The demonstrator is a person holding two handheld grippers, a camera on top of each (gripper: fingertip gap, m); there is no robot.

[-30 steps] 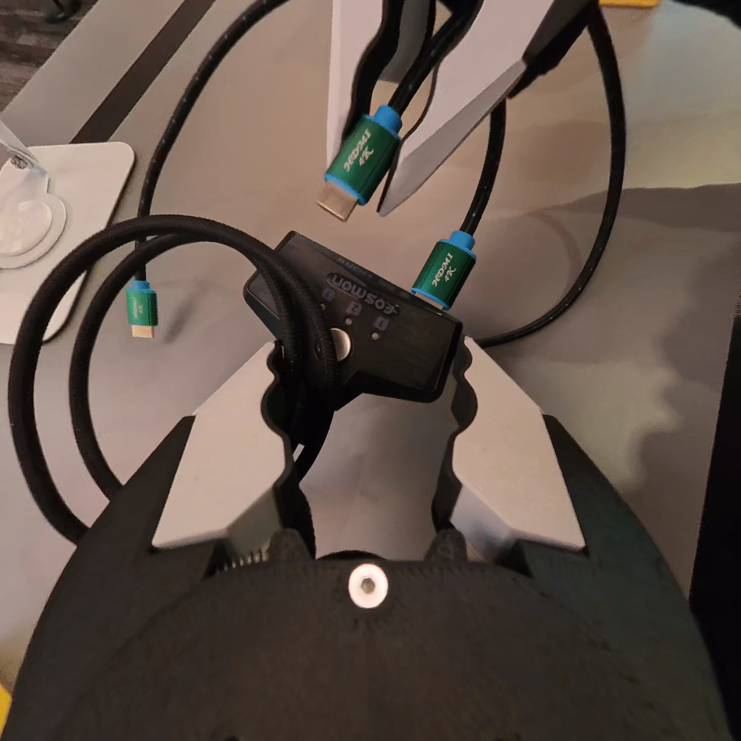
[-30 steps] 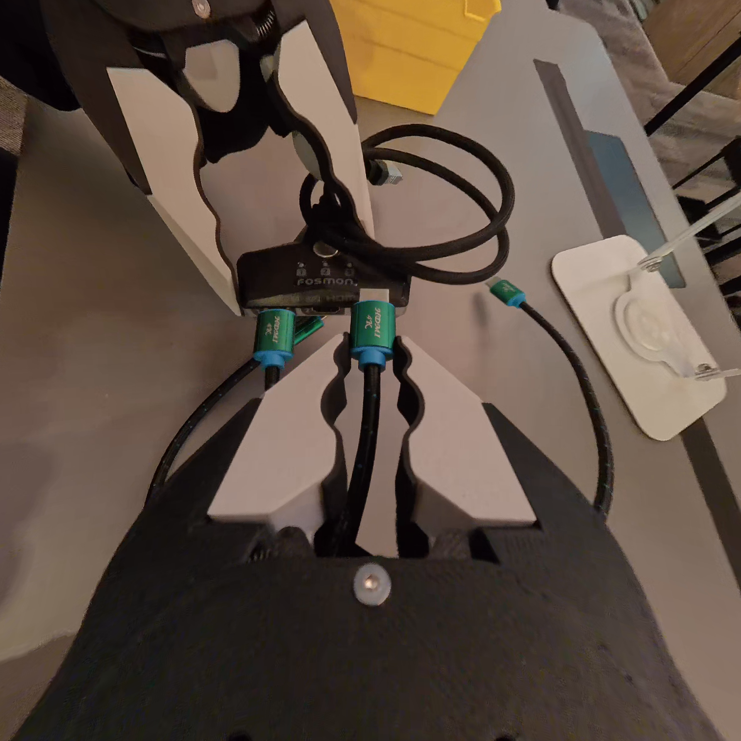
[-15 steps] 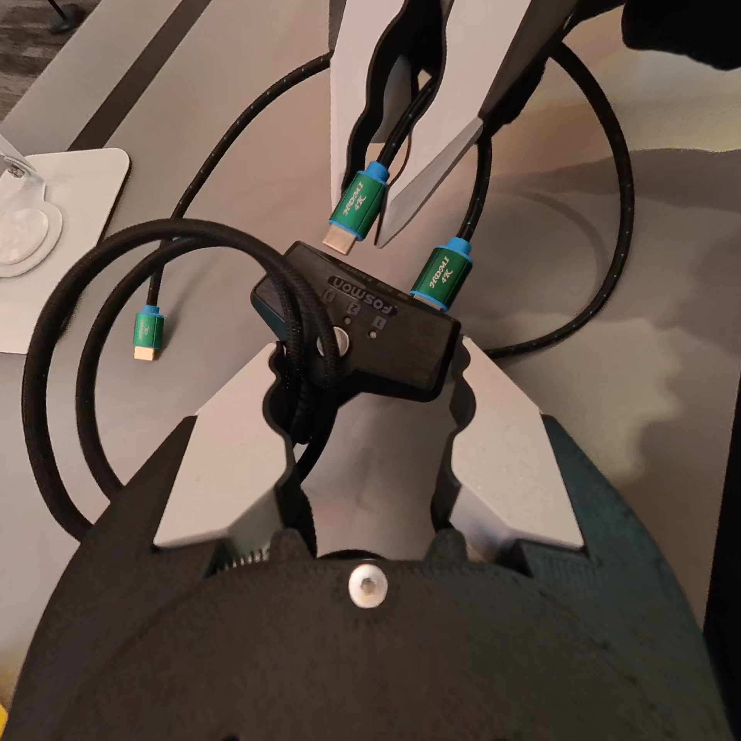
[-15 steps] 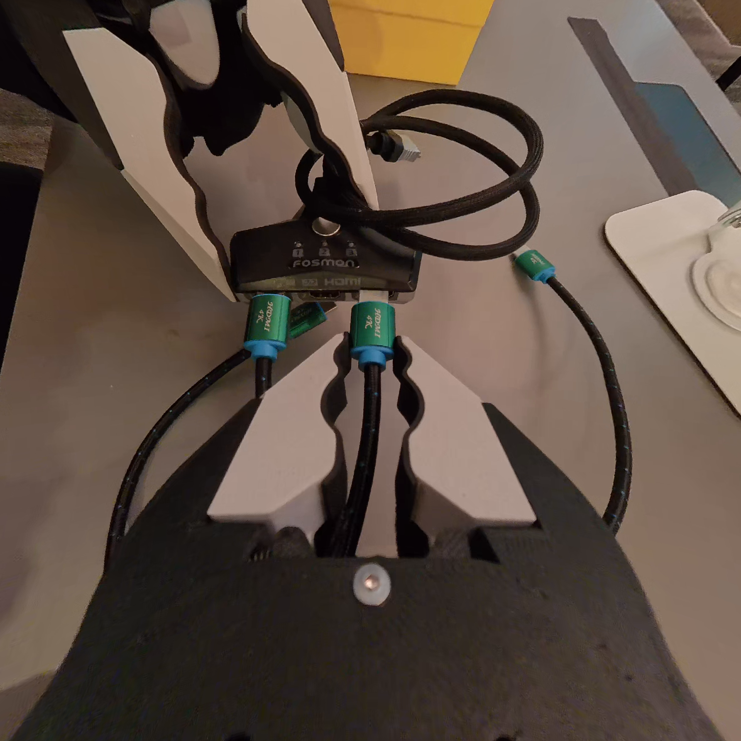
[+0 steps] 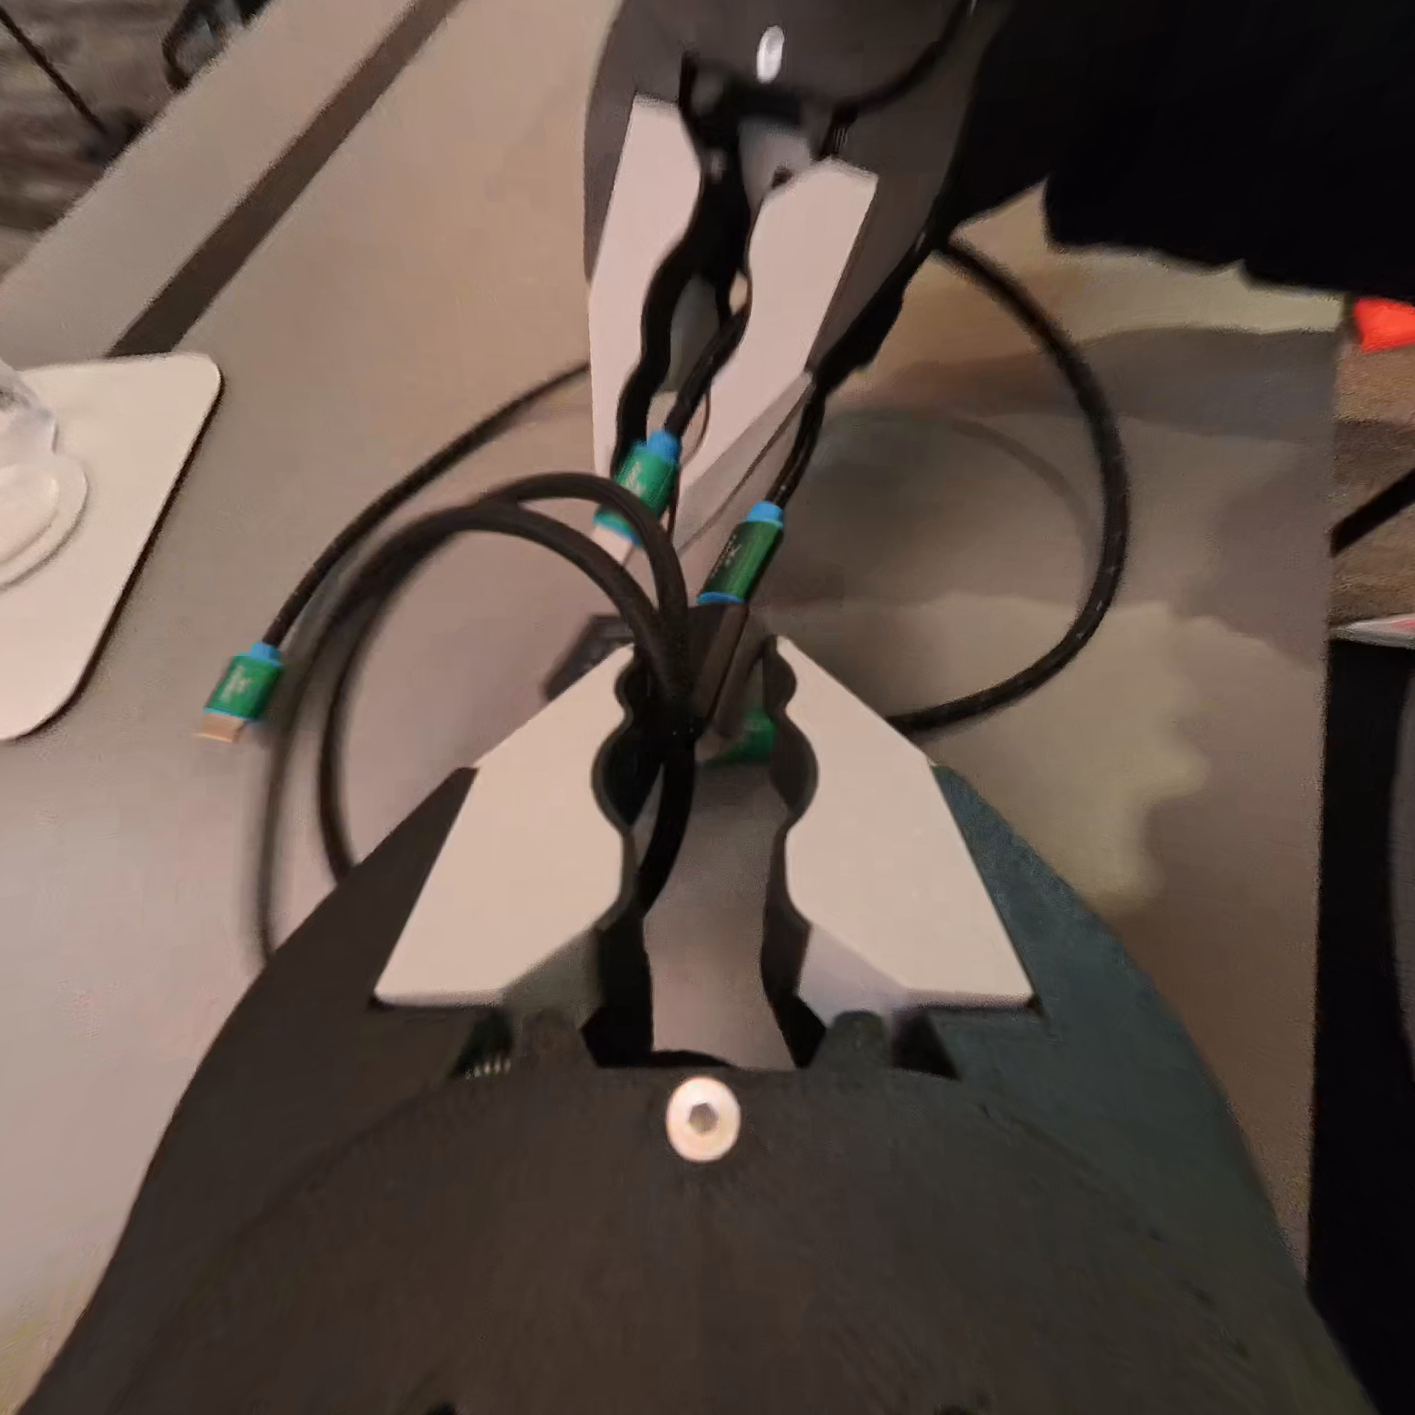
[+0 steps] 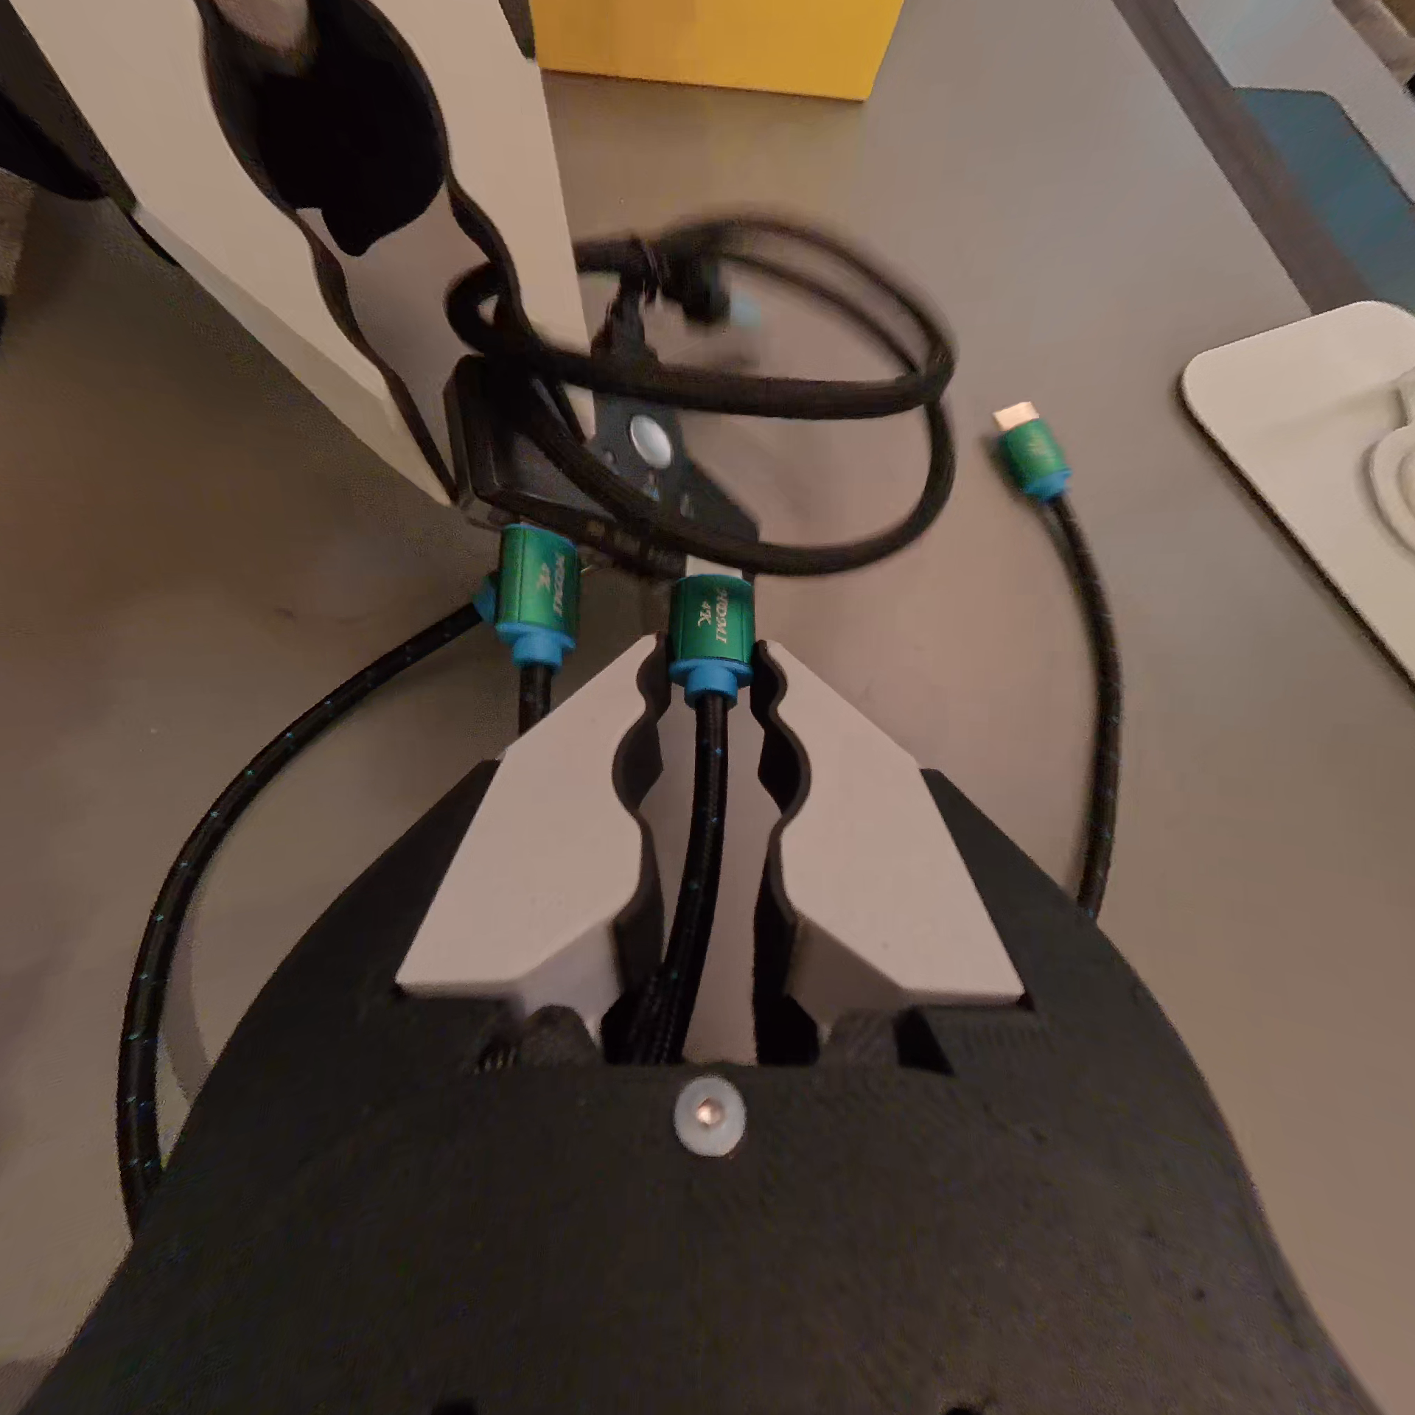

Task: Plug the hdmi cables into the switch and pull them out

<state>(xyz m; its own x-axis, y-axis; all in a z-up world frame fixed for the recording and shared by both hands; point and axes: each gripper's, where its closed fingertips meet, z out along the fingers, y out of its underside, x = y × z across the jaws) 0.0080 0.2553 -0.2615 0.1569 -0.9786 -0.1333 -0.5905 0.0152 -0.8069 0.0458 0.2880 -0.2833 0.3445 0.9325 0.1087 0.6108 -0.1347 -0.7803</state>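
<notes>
Two claws at work. My left claw [image 5: 700,681] is clenched on the switch [image 6: 589,475], which sits tilted with one edge lifted off the surface [image 6: 995,230]; I judge the grip is there to brace it so the ports face the incoming plug and it doesn't slide under push force. My right claw [image 6: 708,662] is clamped on a green plug [image 6: 708,620] just behind its blue collar, cable running back between the fingers [image 6: 551,842], metal tip right at the switch's port edge. Whether it is seated yet I can't tell, blur hides it. Another green plug [image 6: 536,586] is already at the neighbouring port on the left, looks inserted. Third plug [image 6: 1030,452] lies loose on the surface, well apart to the right, near a white pad [image 6: 1302,429]. Switch's own thick black lead [image 6: 804,390] loops over its top, partly covering the button. Yellow box [image 6: 712,38] at the far edge. Judgement: mid-insertion of the second cable; the loop could snag.
</notes>
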